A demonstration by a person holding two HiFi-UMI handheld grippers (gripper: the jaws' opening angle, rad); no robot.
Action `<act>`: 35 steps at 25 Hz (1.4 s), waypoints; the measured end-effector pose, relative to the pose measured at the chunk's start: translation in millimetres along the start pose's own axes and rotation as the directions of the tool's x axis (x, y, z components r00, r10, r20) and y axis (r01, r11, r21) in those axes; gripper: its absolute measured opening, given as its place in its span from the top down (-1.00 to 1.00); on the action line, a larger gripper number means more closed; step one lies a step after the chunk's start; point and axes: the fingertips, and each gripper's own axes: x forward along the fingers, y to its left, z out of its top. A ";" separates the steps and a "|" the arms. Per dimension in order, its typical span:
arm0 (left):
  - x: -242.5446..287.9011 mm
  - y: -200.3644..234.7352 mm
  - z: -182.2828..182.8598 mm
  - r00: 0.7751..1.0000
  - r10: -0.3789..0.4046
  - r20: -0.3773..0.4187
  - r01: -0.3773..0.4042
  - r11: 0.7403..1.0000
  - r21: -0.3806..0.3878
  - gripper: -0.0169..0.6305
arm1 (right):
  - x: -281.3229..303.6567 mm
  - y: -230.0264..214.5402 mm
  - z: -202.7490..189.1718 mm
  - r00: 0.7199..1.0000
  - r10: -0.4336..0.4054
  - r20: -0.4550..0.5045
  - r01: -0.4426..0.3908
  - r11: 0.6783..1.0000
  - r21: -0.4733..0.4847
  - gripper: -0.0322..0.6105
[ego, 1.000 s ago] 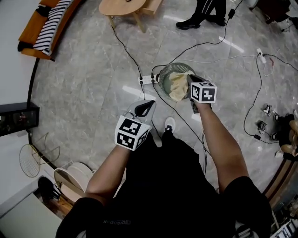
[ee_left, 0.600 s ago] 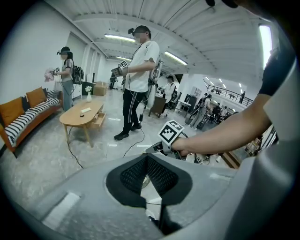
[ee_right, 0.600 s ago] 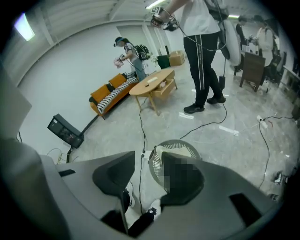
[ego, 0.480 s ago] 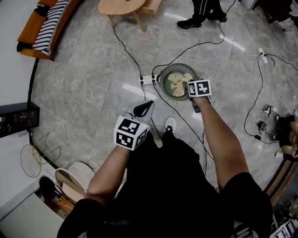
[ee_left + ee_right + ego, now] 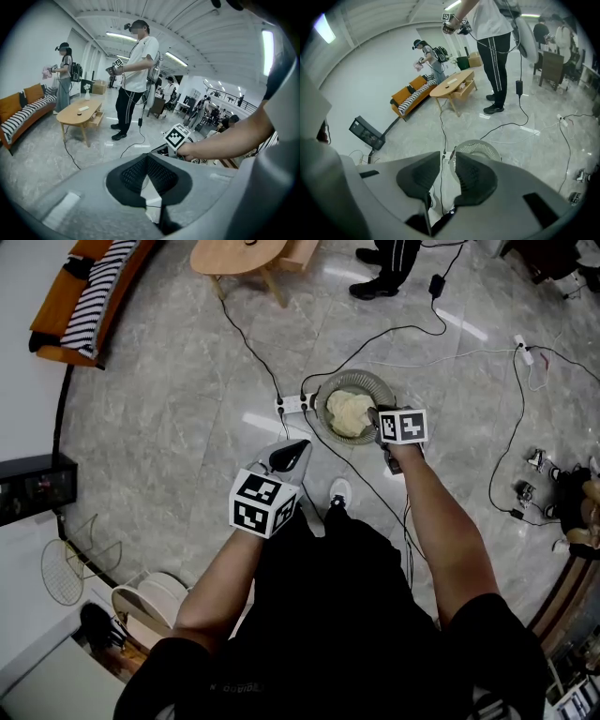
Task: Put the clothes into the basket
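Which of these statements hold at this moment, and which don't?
1. The crumpled cream cloth lies inside the round grey slatted basket. True.
2. The right claw grips the cloth. False: its jaws stand apart with nothing between them, having just been closing partway; the cloth rests in the basket.
3. The left claw holds a garment. False: it is shut on nothing.
4. A white power strip lies on the grey stone floor beside the basket. True.
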 end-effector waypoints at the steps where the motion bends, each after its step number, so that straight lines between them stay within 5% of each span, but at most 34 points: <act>1: 0.1 -1.6 1.5 1.000 -0.002 0.004 0.002 1.000 0.000 0.97 | -3.1 1.0 0.0 1.000 0.001 0.006 -0.001 1.000 0.001 0.56; 9: -9.7 -17.3 11.7 0.999 0.001 0.044 -0.002 1.000 0.013 0.97 | -65.1 28.6 6.0 0.983 0.076 0.165 -0.079 0.997 0.014 0.84; 20: -56.2 -49.7 33.4 0.988 0.006 0.152 -0.011 0.999 0.035 0.97 | -195.9 135.3 11.4 0.866 0.306 0.396 -0.311 0.949 -0.055 0.85; 25: -82.9 -54.3 39.7 0.979 -0.005 0.201 -0.006 0.999 0.052 0.97 | -233.5 178.9 7.2 0.830 0.325 0.453 -0.294 0.946 -0.140 0.86; 35: -145.7 -56.1 35.5 0.962 -0.061 0.265 0.033 0.993 0.112 0.97 | -275.3 249.2 -19.1 0.807 0.286 0.516 -0.225 0.958 -0.179 0.86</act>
